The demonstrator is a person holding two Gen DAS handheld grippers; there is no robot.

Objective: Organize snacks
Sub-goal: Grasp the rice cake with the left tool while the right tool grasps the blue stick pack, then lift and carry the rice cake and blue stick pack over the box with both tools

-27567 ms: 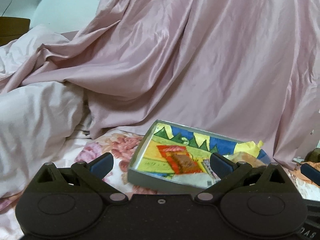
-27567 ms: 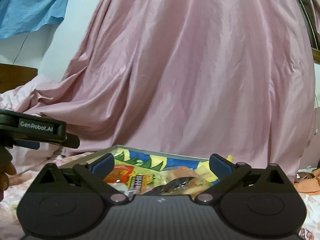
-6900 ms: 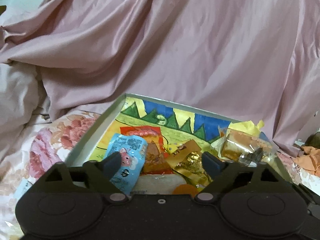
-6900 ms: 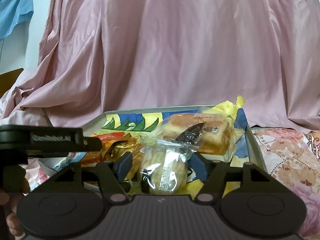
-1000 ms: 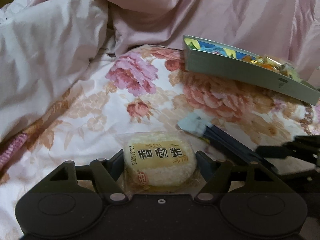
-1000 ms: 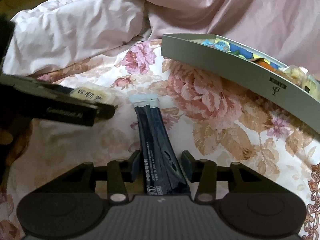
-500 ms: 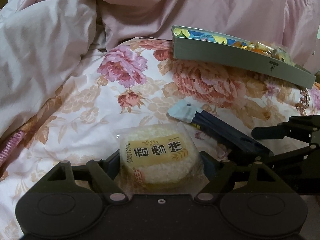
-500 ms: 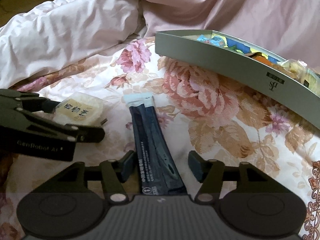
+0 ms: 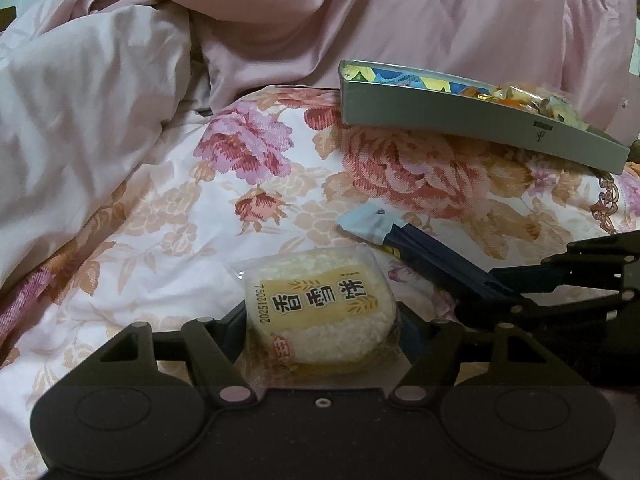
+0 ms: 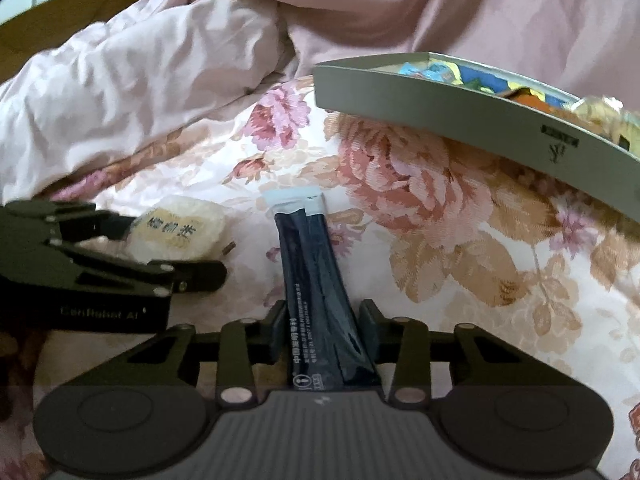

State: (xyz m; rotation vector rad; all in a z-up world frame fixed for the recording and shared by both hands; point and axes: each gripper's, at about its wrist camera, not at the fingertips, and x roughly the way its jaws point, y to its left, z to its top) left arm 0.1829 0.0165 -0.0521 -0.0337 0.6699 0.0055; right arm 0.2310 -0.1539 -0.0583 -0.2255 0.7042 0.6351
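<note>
My left gripper (image 9: 320, 322) is shut on a round rice cake in a clear wrapper with a tan label (image 9: 318, 306), just above the floral bedsheet. The cake also shows in the right wrist view (image 10: 178, 230). My right gripper (image 10: 326, 330) is shut on a long dark blue sachet pack with a pale blue end (image 10: 316, 276), which lies on the sheet and also shows in the left wrist view (image 9: 424, 256). The grey snack box (image 9: 460, 120) with several wrapped snacks inside lies further back on the right; it also shows in the right wrist view (image 10: 460, 120).
A rumpled pale pink duvet (image 9: 80, 128) is heaped on the left. A mauve satin sheet (image 9: 400, 20) hangs behind the box. The flowered bedsheet (image 9: 280, 184) lies between the grippers and the box.
Both grippers have closed in on their snacks: the left on the rice cake, the right on the dark sachet pack. The box looks slightly farther to the right in the left wrist view.
</note>
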